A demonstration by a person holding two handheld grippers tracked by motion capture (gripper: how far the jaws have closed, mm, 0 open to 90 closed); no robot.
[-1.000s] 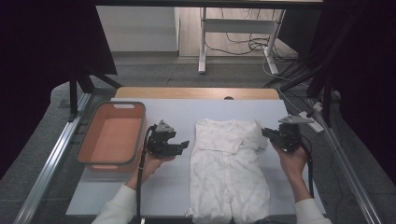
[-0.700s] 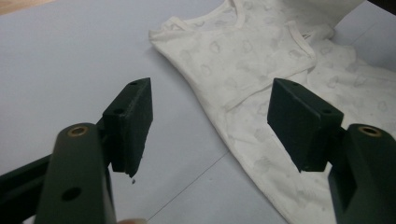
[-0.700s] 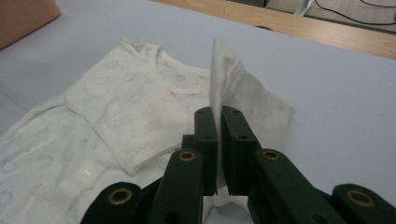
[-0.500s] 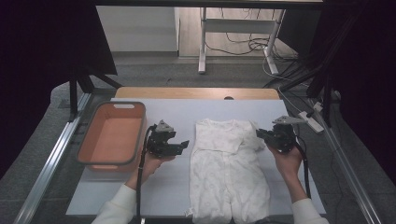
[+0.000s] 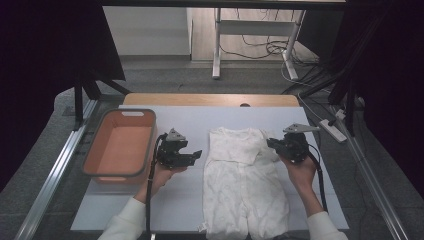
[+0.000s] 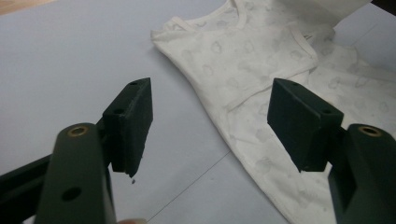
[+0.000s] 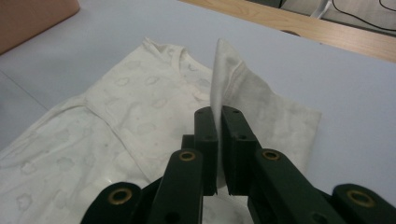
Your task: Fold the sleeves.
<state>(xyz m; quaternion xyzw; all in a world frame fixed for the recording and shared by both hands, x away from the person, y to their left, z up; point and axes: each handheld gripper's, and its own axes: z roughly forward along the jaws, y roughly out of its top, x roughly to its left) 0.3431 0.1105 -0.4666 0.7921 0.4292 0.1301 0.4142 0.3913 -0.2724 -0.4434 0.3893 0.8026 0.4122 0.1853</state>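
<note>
A white printed baby garment lies flat along the middle of the white table sheet, neck end far from me. My right gripper is shut on the garment's right sleeve, whose cloth stands up thin between the closed jaws above the garment. My left gripper hovers open just left of the garment's upper left edge. Between its spread jaws I see bare sheet and the garment's shoulder; my left gripper holds nothing.
An orange bin stands at the left of the sheet, beside my left hand. A wooden table edge runs along the far side. Metal rails flank the table, with a power strip at the right.
My right gripper has moved left and slightly away from me with the sleeve, drawing it in over the garment's chest. The left gripper has stayed where it was.
</note>
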